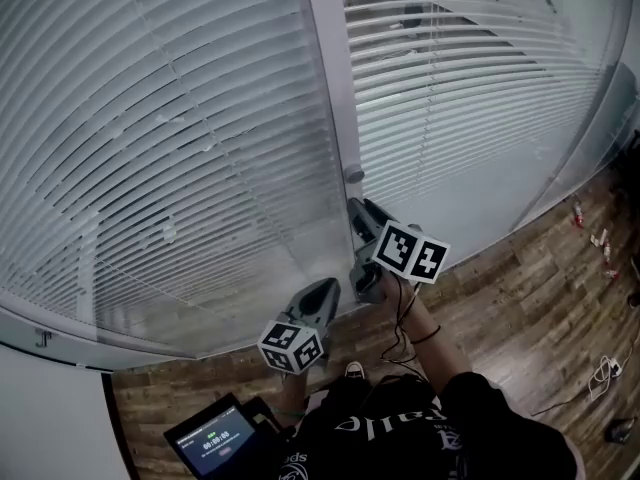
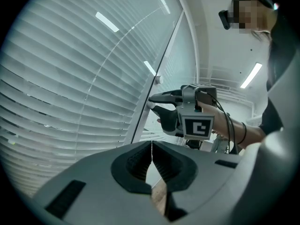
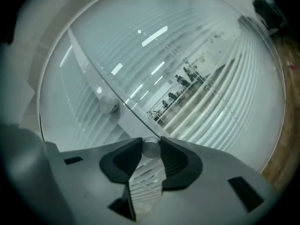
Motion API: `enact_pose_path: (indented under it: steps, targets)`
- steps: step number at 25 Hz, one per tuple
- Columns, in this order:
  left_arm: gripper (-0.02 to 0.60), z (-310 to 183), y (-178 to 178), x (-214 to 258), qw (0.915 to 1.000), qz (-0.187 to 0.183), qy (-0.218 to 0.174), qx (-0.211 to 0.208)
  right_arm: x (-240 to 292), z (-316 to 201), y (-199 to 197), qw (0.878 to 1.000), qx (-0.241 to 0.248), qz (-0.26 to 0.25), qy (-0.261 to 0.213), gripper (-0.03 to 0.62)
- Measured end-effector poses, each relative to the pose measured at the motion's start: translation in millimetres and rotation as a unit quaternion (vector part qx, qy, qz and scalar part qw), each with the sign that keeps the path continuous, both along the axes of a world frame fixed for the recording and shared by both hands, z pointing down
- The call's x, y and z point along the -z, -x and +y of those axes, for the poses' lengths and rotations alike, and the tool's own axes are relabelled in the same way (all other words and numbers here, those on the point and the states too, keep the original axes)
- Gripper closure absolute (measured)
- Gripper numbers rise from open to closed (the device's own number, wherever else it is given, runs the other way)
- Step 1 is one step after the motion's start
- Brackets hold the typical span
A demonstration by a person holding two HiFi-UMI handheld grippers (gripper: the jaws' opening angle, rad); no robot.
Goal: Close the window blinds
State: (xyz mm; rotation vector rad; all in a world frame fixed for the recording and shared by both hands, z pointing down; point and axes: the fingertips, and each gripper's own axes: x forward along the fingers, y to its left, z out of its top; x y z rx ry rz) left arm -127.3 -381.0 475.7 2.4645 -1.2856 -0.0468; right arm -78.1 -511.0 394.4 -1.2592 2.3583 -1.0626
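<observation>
Wood-plank flooring (image 1: 520, 308) runs along the foot of a glass wall, with a loose white cable (image 1: 603, 370) lying on it at the right. Nearest the person, at the lower left of the head view, a small lit screen (image 1: 214, 442) sits on a stand. Above it the left gripper (image 2: 151, 146) is held free of everything, its jaws pressed together with nothing between them but a hairline slit.

Further forward and to its right, the right gripper (image 1: 358, 213) reaches up to the pale upright frame post (image 1: 335, 78) that divides the glass. Its jaws are clamped on a small round silver knob (image 3: 150, 148) mounted there; a second, paler knob (image 1: 354, 175) sits on the post just above, untouched.

Behind the glass hang the white slatted blinds. The left panel (image 1: 160, 138) shows little between its slats, while the right panel (image 1: 480, 98) has its slats tilted open — dark gaps show between them, and the right gripper view catches ceiling lights reflected in the glass.
</observation>
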Motion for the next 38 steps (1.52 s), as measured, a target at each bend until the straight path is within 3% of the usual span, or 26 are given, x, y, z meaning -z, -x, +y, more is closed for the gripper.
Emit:
enact_pose_path:
  steps: [2, 4, 9, 12, 16, 26, 29, 32, 35, 38]
  targets:
    - [0.577, -1.3, -4.7, 0.6, 1.0, 0.0, 0.0, -0.002, -0.5, -1.6, -3.6, 0.996, 0.011, -0.079, 0.042, 0.457]
    - [0.577, -2.8, -10.0, 1.4, 1.0, -0.001, 0.0, -0.003, -1.3, -3.4, -9.1, 0.984, 0.019, -0.154, 0.084, 0.458]
    - [0.577, 2.1, -11.2, 4.9, 1.0, 0.001, -0.002, -0.006, -8.1, 2.0, -8.6, 0.936, 0.03, -0.304, 0.174, 0.459]
    - [0.577, 2.4, -10.2, 3.7, 1.0, 0.001, -0.001, -0.008, -20.3, 1.8, -8.2, 0.914, 0.022, -0.344, 0.214, 0.459]
    - [0.577, 4.5, -12.0, 5.4, 1.0, 0.001, -0.001, -0.01, -16.2, 3.9, -6.3, 0.912, 0.028, -0.352, 0.21, 0.459]
    - [0.577, -2.2, -13.5, 3.0, 1.0, -0.004, 0.003, -0.003, -7.8, -3.5, -5.4, 0.935, 0.053, -0.32, 0.144, 0.456]
    - [0.577, -6.4, -11.5, 3.7, 1.0, -0.005, 0.006, 0.003, -6.7, -3.9, -6.6, 0.949, 0.058, -0.284, 0.122, 0.454]
    - [0.577, 0.3, -15.4, 3.9, 0.9999, -0.006, 0.006, 0.007, -8.2, 12.5, -12.2, 0.974, 0.067, -0.202, 0.079, 0.456]
    - [0.577, 14.3, -24.8, 5.9, 0.9999, -0.007, 0.002, 0.009, -15.3, 39.7, -19.5, 0.994, 0.076, -0.074, 0.021, 0.457]
    - [0.577, 27.7, -35.5, 8.3, 0.9999, -0.005, -0.002, 0.012, -25.6, 63.9, -27.1, 0.994, 0.079, 0.068, -0.036, 0.466]
